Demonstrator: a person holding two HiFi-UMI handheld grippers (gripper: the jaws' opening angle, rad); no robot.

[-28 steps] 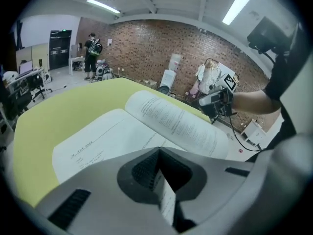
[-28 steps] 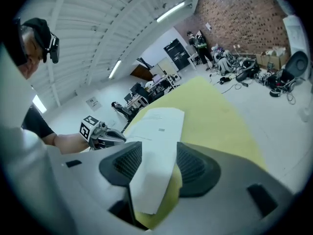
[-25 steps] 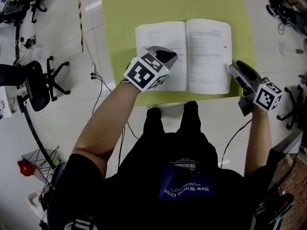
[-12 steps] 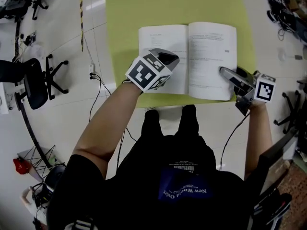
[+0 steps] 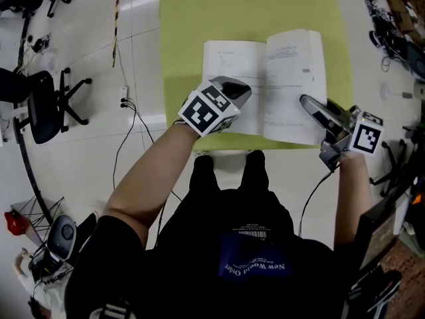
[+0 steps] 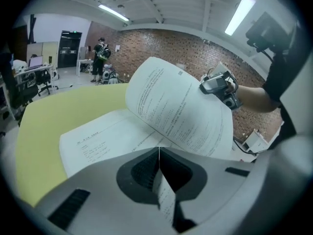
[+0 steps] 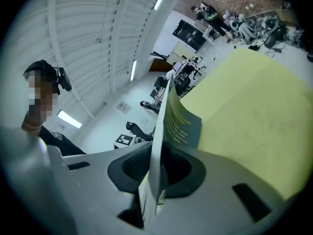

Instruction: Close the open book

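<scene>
An open white book (image 5: 262, 85) lies on the yellow-green table (image 5: 199, 12). My left gripper (image 5: 234, 86) rests on the lower part of the left page, shut, with a thin sheet (image 6: 164, 195) caught between its jaws. My right gripper (image 5: 307, 103) is at the book's lower right; its jaws are closing on the right half, whose cover and pages (image 7: 178, 124) stand between them. That half is lifted and curves up off the table (image 6: 171, 106). The left gripper view shows the right gripper (image 6: 215, 84) at the raised edge.
Office chairs (image 5: 40, 105) and cables (image 5: 126, 111) are on the floor left of the table. More chairs and clutter (image 5: 398, 38) sit to the right. My legs stand at the table's near edge. A person (image 6: 101, 58) stands far across the room.
The right gripper has moved in from beyond the book's right edge, taken the right half between its jaws and raised it. The left gripper has stayed on the left page.
</scene>
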